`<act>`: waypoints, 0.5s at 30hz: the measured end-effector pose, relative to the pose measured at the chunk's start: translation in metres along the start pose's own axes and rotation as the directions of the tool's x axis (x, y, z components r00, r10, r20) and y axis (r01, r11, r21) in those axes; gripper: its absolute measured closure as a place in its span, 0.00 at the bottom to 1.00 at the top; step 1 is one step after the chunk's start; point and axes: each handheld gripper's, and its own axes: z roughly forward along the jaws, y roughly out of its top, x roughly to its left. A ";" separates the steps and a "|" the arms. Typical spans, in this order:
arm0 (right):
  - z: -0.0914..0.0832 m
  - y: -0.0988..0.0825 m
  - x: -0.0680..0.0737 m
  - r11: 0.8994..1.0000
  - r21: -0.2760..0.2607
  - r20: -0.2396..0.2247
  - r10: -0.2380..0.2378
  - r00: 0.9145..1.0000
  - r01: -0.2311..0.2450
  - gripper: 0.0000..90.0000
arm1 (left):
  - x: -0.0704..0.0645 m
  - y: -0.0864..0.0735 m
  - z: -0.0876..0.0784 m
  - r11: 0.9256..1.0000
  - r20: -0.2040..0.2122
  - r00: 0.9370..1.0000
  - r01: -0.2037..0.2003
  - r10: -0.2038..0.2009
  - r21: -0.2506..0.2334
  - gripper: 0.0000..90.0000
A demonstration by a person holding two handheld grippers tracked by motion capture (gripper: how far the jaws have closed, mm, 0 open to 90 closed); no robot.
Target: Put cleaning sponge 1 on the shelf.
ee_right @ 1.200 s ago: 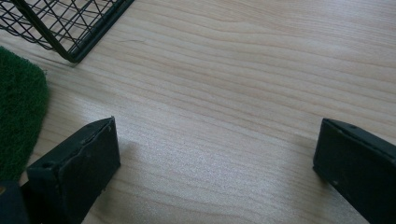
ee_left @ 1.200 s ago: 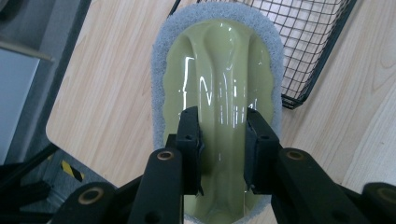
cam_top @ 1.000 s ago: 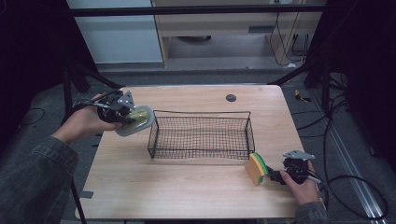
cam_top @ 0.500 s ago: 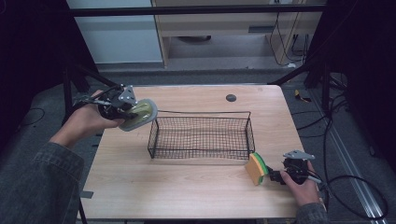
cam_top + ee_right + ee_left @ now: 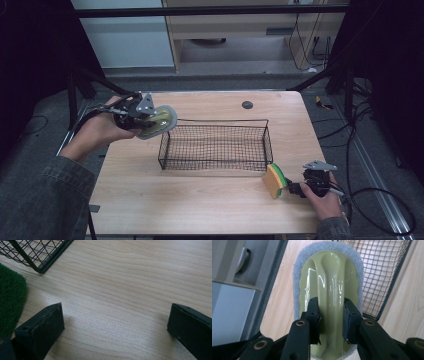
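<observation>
The left gripper [image 5: 329,320] clamps the green scrubber's [image 5: 329,285] handle above the table [image 5: 200,200] by the wire basket's [image 5: 215,145] left end — the right gripper [image 5: 115,327] gapes empty beside the sponge [image 5: 275,181].

1. In the high view, even light from above falls on the pale wooden table [image 5: 210,200]; the room to either side sinks into near-black.
2. The wire basket [image 5: 215,147] casts only a faint, soft shadow.
3. The high view is soft and grainy, with fine detail smeared.
4. In the left gripper view, white streaks of glare run down the glossy green scrubber handle [image 5: 332,285]; the background at the left edge is blurred.
5. In the right gripper view, the wood grain is sharp, with soft shadows beside the dark tongs [image 5: 117,325].
</observation>
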 end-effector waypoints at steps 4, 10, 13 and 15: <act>0.000 0.000 0.000 1.000 -0.001 0.001 -0.001 1.000 0.001 0.01 | -0.004 0.011 0.006 1.000 0.011 1.000 -0.018 0.018 -0.005 0.79; 0.000 0.000 0.000 1.000 -0.001 -0.001 -0.002 1.000 0.002 0.01 | -0.009 0.024 0.019 0.998 0.021 0.998 -0.058 0.058 0.006 0.79; 0.000 0.000 0.000 1.000 -0.001 -0.002 -0.004 1.000 0.004 0.01 | -0.012 0.029 0.024 0.998 0.014 0.997 -0.070 0.069 0.006 0.79; 0.000 0.000 0.000 1.000 -0.001 -0.002 -0.005 1.000 0.005 0.01 | -0.015 0.031 0.028 0.997 0.013 0.997 -0.082 0.082 0.013 0.79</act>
